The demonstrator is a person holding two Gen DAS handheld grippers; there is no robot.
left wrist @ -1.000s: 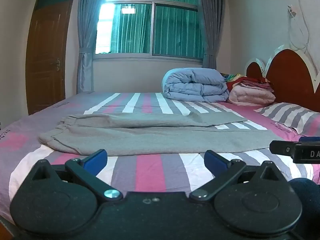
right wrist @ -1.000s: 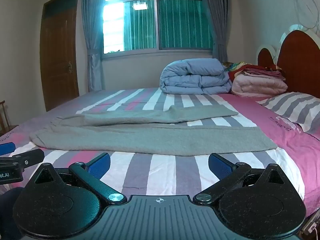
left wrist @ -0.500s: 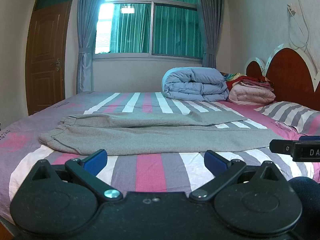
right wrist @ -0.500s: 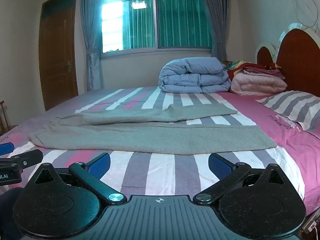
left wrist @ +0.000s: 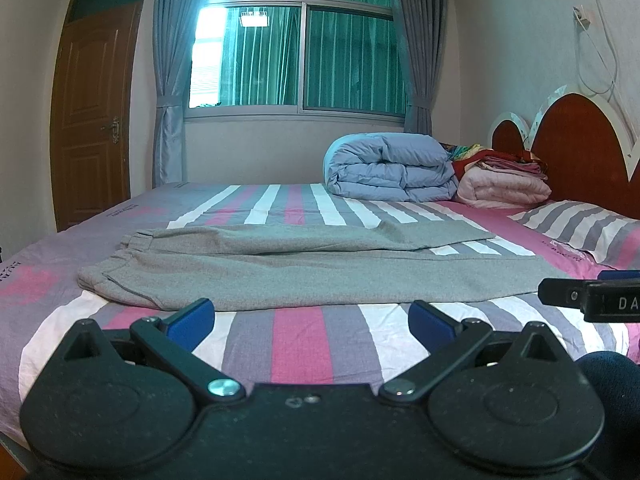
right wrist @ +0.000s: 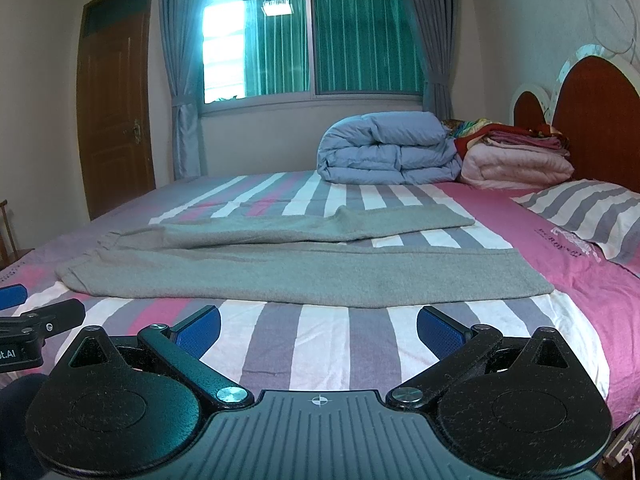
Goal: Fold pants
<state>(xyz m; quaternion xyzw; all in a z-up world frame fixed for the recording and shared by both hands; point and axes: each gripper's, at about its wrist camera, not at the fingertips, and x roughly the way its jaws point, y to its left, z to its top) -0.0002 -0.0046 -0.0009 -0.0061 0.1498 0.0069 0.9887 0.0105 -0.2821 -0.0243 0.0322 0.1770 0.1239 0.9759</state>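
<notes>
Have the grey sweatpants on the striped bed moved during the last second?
No. The grey sweatpants lie spread as before, both legs in the same place against the bed sheet's pink and white stripes.

Over the second both views have crept slightly nearer the flat grey fabric pants, which sit a touch lower in the right-wrist frame, perhaps only from camera tilt.
</notes>
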